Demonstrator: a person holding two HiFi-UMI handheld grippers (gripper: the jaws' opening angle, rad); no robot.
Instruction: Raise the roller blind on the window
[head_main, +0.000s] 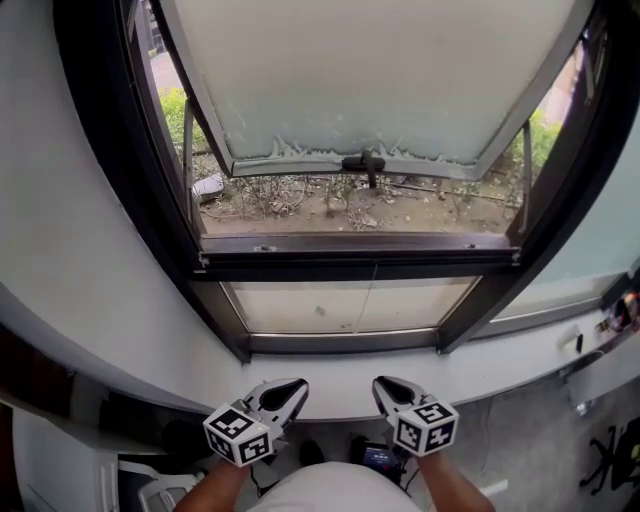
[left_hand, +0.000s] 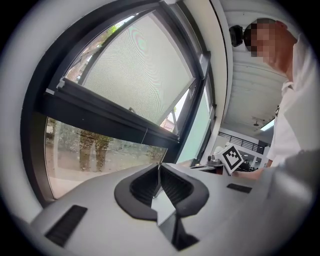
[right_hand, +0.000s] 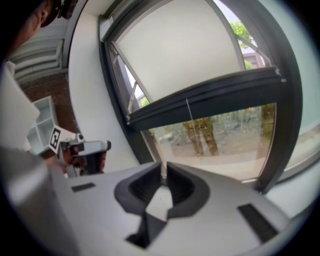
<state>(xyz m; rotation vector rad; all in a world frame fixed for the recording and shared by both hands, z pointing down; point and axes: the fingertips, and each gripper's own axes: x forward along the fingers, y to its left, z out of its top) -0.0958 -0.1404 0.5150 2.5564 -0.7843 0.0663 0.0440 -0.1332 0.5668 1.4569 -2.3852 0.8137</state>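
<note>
1. Blind (left_hand: 145, 75) is not yet in hand; it looks to be the fine mesh sheet drawn down over the window's upper opening, well above and beyond both tongs.
2. Nearest the person, the left tongs (head_main: 292, 388) and right tongs (head_main: 384, 386) hover side by side over the near edge of the white sill (head_main: 480, 365); each pair is pressed together with nothing between, and neither touches anything.
3. Past the sill stands the lower pane (head_main: 300, 305); a thin cord (head_main: 366, 300) hangs in front of its middle.
4. The cord drops from the dark crossbar (head_main: 350, 262), where the blind's bottom edge seems to end; whether a separate rail lies along it I cannot tell.
5. Farther off, behind the mesh, a frosted sash (head_main: 400, 80) tilts outward, its handle (head_main: 365, 162) at the lower edge; bare ground (head_main: 300, 205) shows beneath.
6. Handling, as a judgement: the mesh is likely light and limp, easy to crease or snag, so it should not be pinched itself; the cord is the place to take hold, a little above its free end; it is thin and probably slippery, so one pair must spread and then close squarely on it; a straight pull should keep the sheet rolling evenly; a sprung roller could snatch upward.
</note>
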